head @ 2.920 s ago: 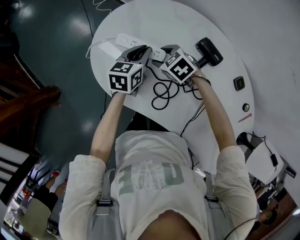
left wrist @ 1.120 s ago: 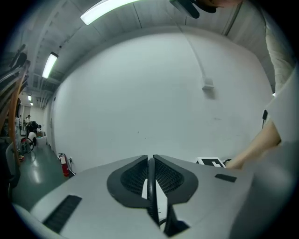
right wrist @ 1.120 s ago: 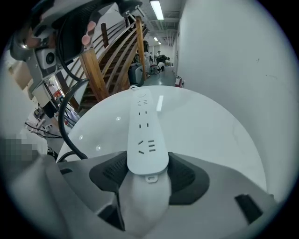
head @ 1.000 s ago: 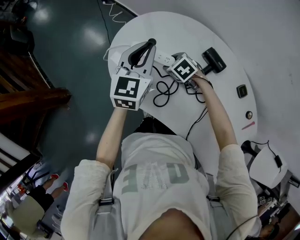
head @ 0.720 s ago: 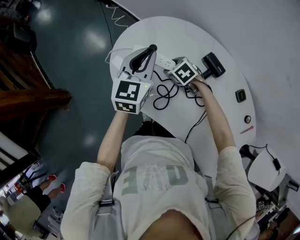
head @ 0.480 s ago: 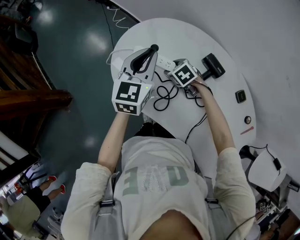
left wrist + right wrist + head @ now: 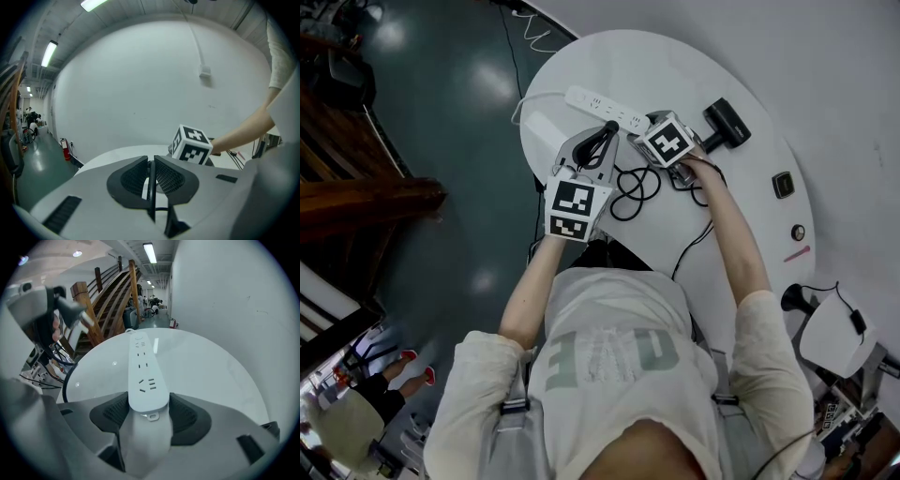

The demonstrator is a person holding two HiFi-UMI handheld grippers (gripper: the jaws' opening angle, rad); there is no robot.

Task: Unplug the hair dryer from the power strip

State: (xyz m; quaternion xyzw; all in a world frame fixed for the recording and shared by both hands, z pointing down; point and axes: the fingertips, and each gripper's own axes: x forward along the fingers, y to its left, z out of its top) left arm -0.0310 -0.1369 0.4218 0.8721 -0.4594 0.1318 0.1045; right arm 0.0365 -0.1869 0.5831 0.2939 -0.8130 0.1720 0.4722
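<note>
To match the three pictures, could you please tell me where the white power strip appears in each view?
Head view: the power strip lies on the table's far left part, one end in the right gripper.
Left gripper view: not visible; the left gripper is shut on the black plug.
Right gripper view: centre, running away from between the fingers.
Shared landmark: the round white table.
</note>
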